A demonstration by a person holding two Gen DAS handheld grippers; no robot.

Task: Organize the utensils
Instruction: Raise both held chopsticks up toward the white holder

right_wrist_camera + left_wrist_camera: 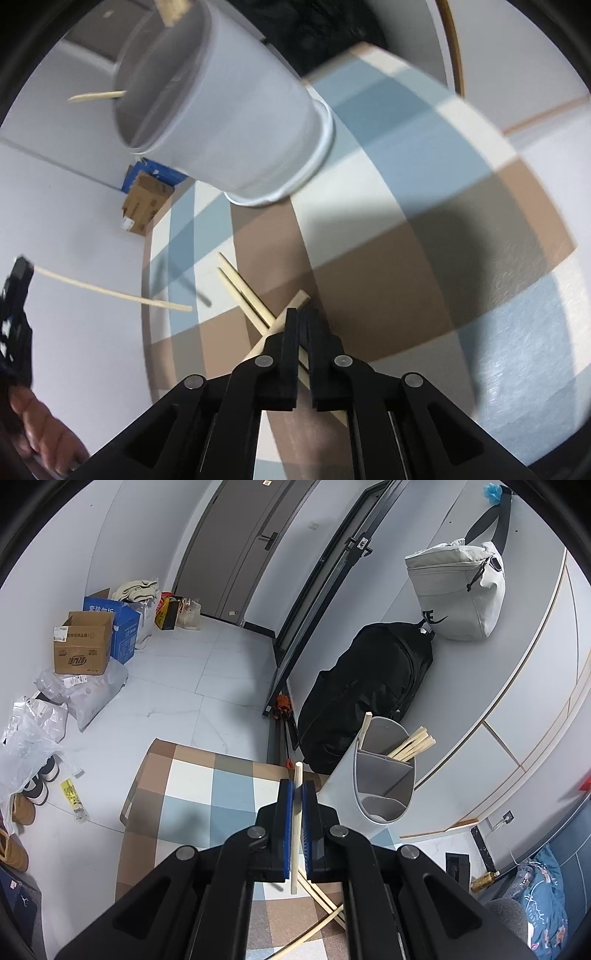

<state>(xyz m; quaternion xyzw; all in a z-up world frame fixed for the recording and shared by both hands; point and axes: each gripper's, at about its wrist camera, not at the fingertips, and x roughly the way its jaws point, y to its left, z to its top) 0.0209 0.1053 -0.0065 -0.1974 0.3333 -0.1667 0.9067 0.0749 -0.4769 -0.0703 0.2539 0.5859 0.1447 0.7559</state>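
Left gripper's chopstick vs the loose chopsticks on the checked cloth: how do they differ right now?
The chopstick in the left gripper is clamped between the blue pads, lifted off the cloth; the loose chopsticks lie flat on the checked cloth. The held one is single; the loose ones lie crossed in a small pile under the right gripper. The held one is nearer the grey holder. Both are the same pale wood.

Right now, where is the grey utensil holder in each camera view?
Left wrist view: the grey utensil holder stands right of centre, chopsticks in its far compartment.
Right wrist view: the holder fills the upper left, seen from the side.
Shared landmark: the checkered tablecloth it stands on.
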